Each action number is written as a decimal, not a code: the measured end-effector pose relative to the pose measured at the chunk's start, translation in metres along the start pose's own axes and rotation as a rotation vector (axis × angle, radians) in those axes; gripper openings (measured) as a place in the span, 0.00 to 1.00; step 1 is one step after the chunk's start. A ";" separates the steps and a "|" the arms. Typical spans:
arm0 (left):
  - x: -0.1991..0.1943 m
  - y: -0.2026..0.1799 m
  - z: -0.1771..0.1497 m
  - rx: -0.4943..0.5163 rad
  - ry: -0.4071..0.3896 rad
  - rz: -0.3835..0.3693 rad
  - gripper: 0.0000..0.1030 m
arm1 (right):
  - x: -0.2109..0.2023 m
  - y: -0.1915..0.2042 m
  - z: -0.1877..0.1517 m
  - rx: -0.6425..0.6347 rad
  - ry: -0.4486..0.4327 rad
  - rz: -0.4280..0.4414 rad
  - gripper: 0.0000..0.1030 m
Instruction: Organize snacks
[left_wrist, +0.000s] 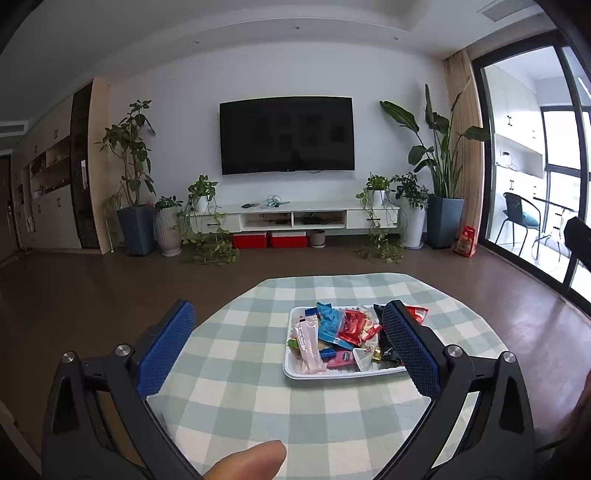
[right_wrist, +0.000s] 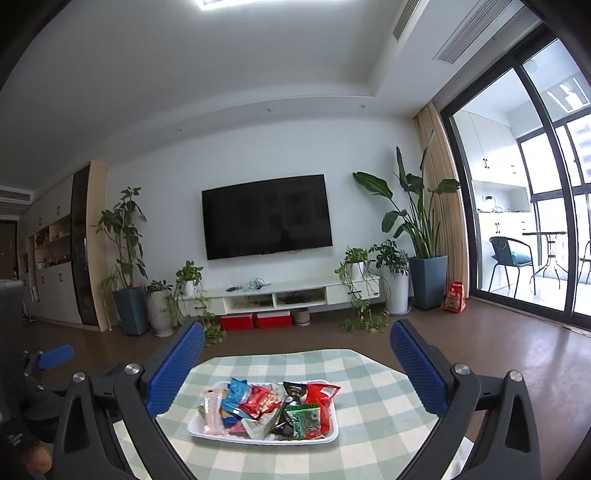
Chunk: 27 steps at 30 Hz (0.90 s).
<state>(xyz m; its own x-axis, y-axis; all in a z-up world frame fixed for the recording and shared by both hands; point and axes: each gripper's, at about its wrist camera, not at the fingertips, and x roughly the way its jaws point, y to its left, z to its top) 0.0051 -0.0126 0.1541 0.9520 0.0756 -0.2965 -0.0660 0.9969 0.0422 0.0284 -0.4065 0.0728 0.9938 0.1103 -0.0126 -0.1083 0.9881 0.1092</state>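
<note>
Beyond the open fingers (right_wrist: 177, 373), snack tray (right_wrist: 325, 438)

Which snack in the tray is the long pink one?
The pale pink stick pack at the left end of the white tray. It is long and narrow, while the blue and red packets beside it are short and crinkled.

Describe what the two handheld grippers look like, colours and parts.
Both match: the left gripper and right gripper each have black plastic arms with triangular cut-outs, round silver pivot bolts, and jaws faced with long blue textured pads. No cables or markings show. No sleeve is visible.
</note>
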 end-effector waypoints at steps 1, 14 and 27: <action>-0.003 0.000 -0.001 0.002 0.005 -0.005 1.00 | -0.005 0.002 0.003 -0.010 -0.001 -0.006 1.00; -0.001 0.002 -0.076 -0.053 0.287 -0.073 1.00 | -0.004 0.008 -0.063 -0.024 0.320 -0.034 1.00; 0.065 -0.009 -0.137 -0.022 0.444 -0.062 1.00 | 0.029 -0.001 -0.138 -0.005 0.532 -0.044 1.00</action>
<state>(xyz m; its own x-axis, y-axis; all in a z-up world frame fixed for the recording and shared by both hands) 0.0270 -0.0142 0.0036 0.7341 0.0123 -0.6790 -0.0237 0.9997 -0.0075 0.0541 -0.3895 -0.0649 0.8476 0.1066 -0.5198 -0.0682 0.9934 0.0926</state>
